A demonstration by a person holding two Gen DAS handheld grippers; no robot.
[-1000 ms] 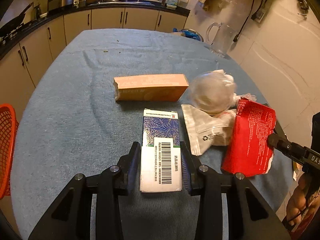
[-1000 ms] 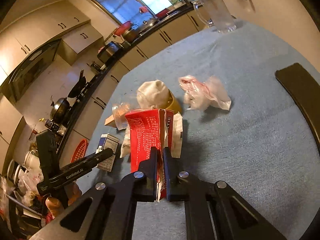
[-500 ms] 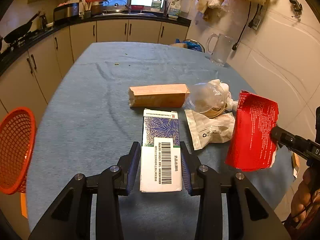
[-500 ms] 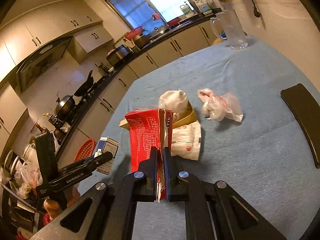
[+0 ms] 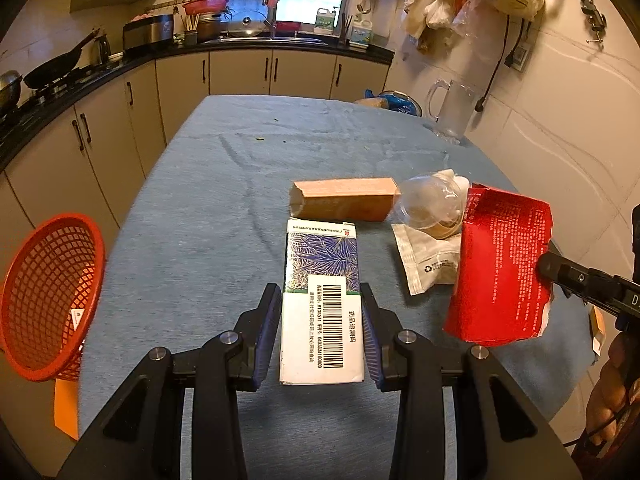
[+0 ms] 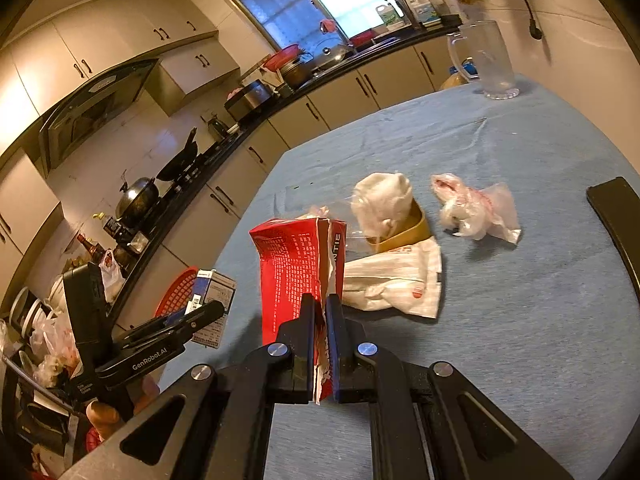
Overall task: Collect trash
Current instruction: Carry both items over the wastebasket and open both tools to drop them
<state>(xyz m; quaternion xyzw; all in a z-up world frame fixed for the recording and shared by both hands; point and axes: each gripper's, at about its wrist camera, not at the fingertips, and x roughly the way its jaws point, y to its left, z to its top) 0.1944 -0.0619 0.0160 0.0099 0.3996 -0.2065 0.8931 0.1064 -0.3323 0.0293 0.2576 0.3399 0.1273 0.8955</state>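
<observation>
My left gripper [image 5: 322,300] is shut on a blue-and-white medicine box with a barcode [image 5: 322,300] and holds it above the table. The box also shows in the right wrist view [image 6: 214,300]. My right gripper [image 6: 319,308] is shut on a torn red carton [image 6: 296,268] and holds it up off the table; the carton shows at the right of the left wrist view [image 5: 500,268]. An orange box [image 5: 344,202], a white pouch [image 5: 430,262], a cup stuffed with tissue [image 6: 390,208] and a crumpled clear bag [image 6: 476,210] lie on the table.
A red mesh basket [image 5: 44,292] hangs at the table's left edge. The table has a blue cloth [image 5: 200,240]. A glass jug [image 5: 452,110] stands at the far right. A black object [image 6: 616,212] lies at the right edge. Kitchen cabinets line the back.
Both grippers have risen and pulled back with the medicine box and the red carton in them. The red basket has come further into the left wrist view.
</observation>
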